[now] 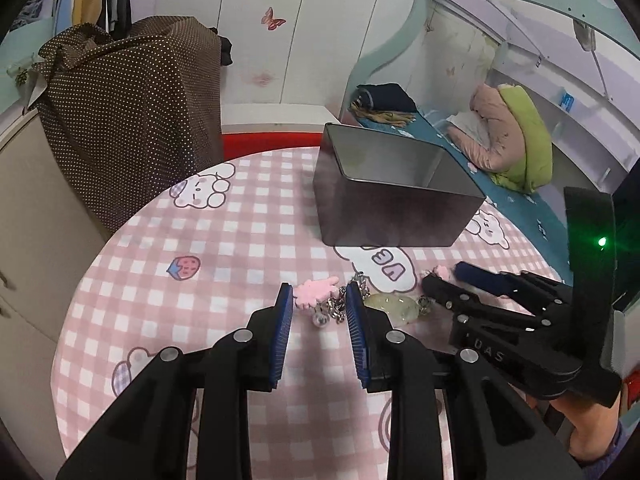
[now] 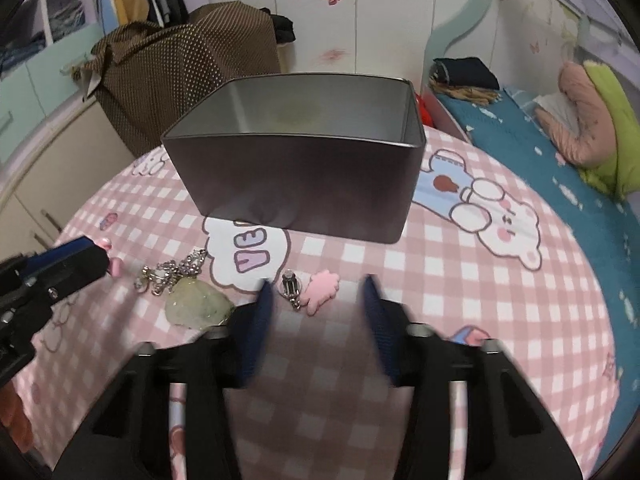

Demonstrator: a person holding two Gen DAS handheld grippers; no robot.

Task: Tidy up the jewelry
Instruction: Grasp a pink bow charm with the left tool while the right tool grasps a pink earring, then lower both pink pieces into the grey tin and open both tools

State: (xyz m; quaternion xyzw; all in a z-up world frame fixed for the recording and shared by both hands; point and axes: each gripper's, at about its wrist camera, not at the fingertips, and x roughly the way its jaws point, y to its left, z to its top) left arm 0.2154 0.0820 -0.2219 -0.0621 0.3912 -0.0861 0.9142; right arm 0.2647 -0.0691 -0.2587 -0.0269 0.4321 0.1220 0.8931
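Your left gripper [image 1: 318, 302] hangs open with a pink charm [image 1: 316, 293] and chain [image 1: 340, 304] just past its fingertips, untouched, the tin box [image 1: 384, 216] beyond. From the right wrist, your right gripper [image 2: 318, 300] looks open and holding nothing, another pink charm [image 2: 320, 291] at its tips; the box appears empty, so I judge nearly all sorting remains.

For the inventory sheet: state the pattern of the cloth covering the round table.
Pink-and-white checks with cartoon bears on the tablecloth, clearest in the right wrist view.
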